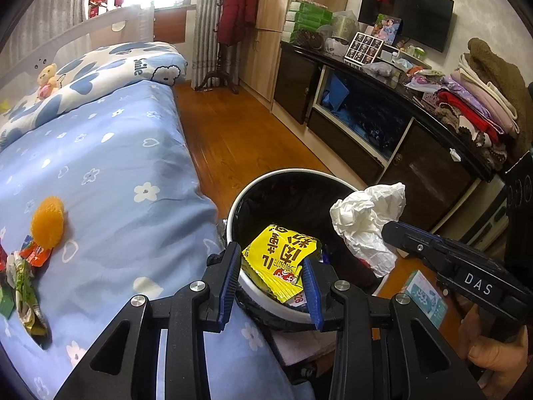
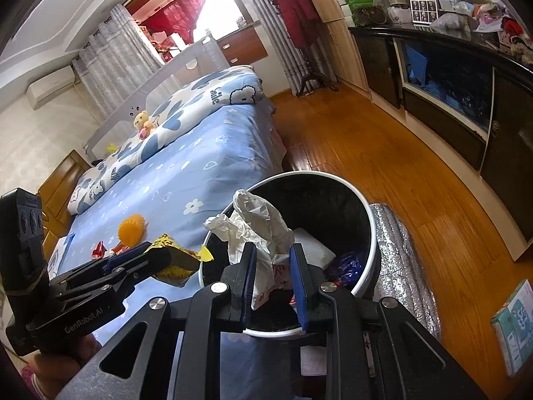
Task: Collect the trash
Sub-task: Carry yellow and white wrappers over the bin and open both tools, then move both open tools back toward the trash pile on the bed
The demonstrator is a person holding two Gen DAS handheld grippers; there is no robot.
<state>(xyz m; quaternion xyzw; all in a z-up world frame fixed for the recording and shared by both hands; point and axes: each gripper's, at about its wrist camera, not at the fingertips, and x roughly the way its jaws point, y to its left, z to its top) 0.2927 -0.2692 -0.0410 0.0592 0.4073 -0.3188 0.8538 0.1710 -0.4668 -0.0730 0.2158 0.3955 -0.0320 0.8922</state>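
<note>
Your left gripper [image 1: 271, 278] pinches a yellow wrapper [image 1: 278, 260] and your right gripper [image 2: 273, 280] pinches crumpled white paper [image 2: 256, 226], both over the black-lined bin [image 2: 374, 233], which holds wrappers, beside the bed's edge.

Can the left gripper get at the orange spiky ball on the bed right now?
Probably not yet: the left gripper is shut on the yellow wrapper over the bin. The path across the bed to the orange ball looks clear.

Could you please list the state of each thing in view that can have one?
Left tongs: shut on yellow wrapper.
Right tongs: shut on crumpled white paper.
Trash bin: open, partly filled.
Orange spiky ball: lying on bed.
Remaining wrappers: uncollected on the bed.
</note>
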